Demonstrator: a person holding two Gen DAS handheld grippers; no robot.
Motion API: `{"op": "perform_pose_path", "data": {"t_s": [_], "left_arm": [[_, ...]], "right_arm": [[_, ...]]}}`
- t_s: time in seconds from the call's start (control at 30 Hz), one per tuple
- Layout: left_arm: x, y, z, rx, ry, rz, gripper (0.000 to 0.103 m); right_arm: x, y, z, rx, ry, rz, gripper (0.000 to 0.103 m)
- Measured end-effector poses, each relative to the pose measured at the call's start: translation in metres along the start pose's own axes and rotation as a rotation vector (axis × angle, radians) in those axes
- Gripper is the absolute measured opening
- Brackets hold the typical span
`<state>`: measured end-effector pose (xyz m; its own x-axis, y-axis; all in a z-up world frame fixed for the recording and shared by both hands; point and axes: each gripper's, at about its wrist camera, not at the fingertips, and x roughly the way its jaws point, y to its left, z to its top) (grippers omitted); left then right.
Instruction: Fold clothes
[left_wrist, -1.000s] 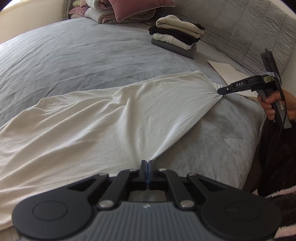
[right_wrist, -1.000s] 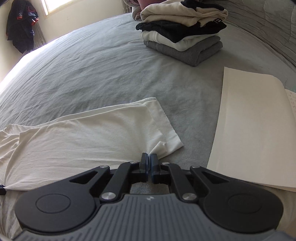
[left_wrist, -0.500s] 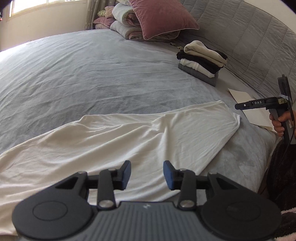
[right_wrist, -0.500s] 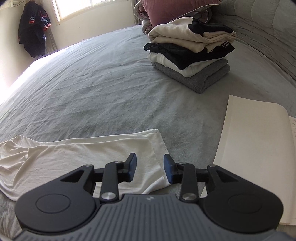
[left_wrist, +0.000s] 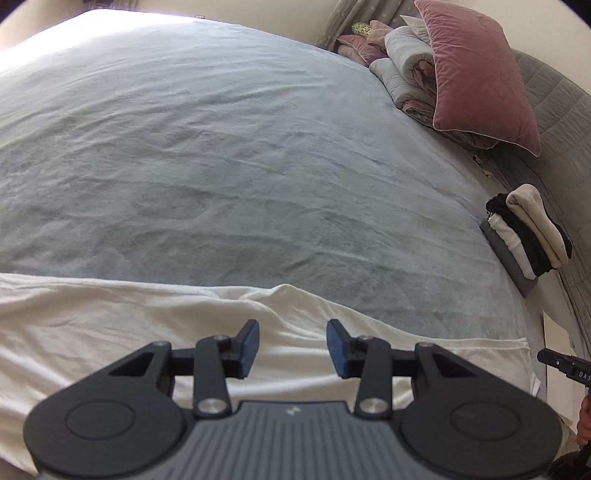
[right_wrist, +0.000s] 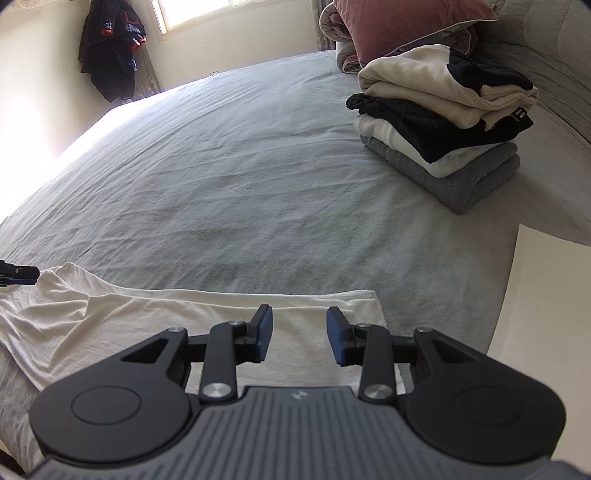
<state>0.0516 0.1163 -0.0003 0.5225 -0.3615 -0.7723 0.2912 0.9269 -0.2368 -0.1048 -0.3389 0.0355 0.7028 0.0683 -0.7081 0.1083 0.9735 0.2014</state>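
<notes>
A cream white garment (left_wrist: 122, 325) lies flat along the near edge of the grey bed, wrinkled in the middle. My left gripper (left_wrist: 292, 347) hangs open just above its near part, nothing between the blue pads. In the right wrist view the same garment (right_wrist: 122, 317) stretches leftward from its right end. My right gripper (right_wrist: 300, 339) is open over that end and holds nothing. The tip of the right gripper (left_wrist: 561, 363) shows at the left wrist view's right edge, beyond the garment's corner. The left gripper's tip (right_wrist: 18, 275) pokes in at the far left.
A stack of folded clothes (right_wrist: 443, 122) sits at the back right of the bed (right_wrist: 240, 177). Pillows and a rolled quilt (left_wrist: 454, 74) lie against the grey headboard. A cream sheet of paper (right_wrist: 546, 306) rests at the right. Dark clothes (right_wrist: 110, 48) hang by the window.
Both grippers were shut on the garment's near edge a second ago, pulling it taut. Both have opened and let it go, then lifted and tilted up; the garment lies slack.
</notes>
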Motion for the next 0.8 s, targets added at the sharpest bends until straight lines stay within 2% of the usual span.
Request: {"op": "perform_pose_path", "data": {"t_s": [0.07,0.13,0.27,0.33,0.47,0.53,0.63,0.8], "left_arm": [[0.006,-0.001,0.000,-0.042,0.007,0.034,0.040],[0.013,-0.002,-0.001,-0.084,0.013,0.067,0.034],[0.025,-0.004,-0.002,-0.169,0.027,0.134,0.000],[0.029,-0.004,-0.003,-0.206,0.030,0.154,0.000],[0.017,0.001,-0.015,-0.212,-0.004,0.105,0.000],[0.011,0.005,-0.022,-0.207,-0.037,0.082,0.000],[0.008,0.011,-0.030,-0.209,-0.064,0.051,0.000],[0.012,0.024,-0.036,-0.223,-0.068,0.021,0.000]], "right_arm": [[0.003,0.006,0.004,-0.008,0.002,0.031,0.037],[0.006,0.015,0.009,-0.024,0.001,0.063,0.037],[0.015,0.037,0.021,-0.056,-0.008,0.175,0.037],[0.024,0.051,0.029,-0.059,-0.001,0.288,0.037],[0.061,0.086,0.043,-0.002,0.089,0.548,0.037],[0.085,0.109,0.050,0.023,0.146,0.649,0.038],[0.120,0.142,0.059,0.042,0.230,0.741,0.040],[0.176,0.189,0.065,0.095,0.353,0.832,0.043]]}}
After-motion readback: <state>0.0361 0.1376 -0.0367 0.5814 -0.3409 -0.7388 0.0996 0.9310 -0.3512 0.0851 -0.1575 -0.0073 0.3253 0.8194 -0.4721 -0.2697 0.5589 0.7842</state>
